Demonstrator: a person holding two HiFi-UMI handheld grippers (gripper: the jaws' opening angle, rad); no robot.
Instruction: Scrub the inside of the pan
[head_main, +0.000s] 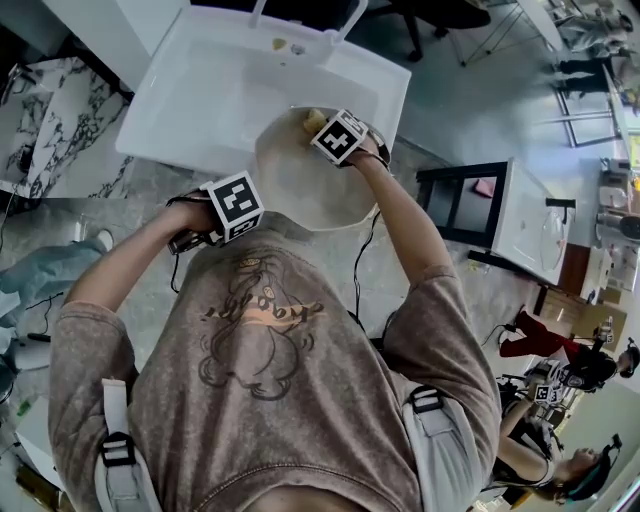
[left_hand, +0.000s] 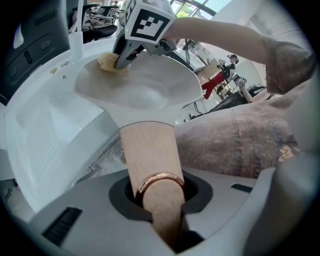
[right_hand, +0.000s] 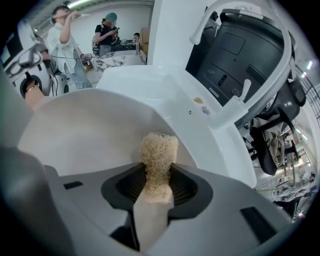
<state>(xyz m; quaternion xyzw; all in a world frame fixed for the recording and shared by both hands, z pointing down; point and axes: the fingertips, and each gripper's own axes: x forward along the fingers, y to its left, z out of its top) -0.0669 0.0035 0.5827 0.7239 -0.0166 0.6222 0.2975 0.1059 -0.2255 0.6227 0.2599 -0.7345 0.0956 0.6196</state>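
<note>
- Your left tool (left_hand: 161, 202) was clamped shut on the wooden handle (left_hand: 150, 150) of the pan (head_main: 315, 185). In the head view the handle left the bowl at about 8 o'clock. A smooth, tapering handle like that could have turned in the grip under hard scrubbing, which would have tipped the bowl.
- The pan hung in the air over the near edge of the sink (head_main: 190, 95), with part of it toward your body rather than over the basin. Had the handle slipped, the pan might have struck the sink's edge or missed it (I judge that the worst outcome).
- Your right tool (right_hand: 157, 187) was pinching a loofah scrubber (right_hand: 159, 152) by its lower end only. A sideways drag might have pulled it free.
- The scrubber sat against the pan's inside at about 12 o'clock, close under the rim. A long stroke outward could have run over the rim toward the faucet (right_hand: 235, 107).
</note>
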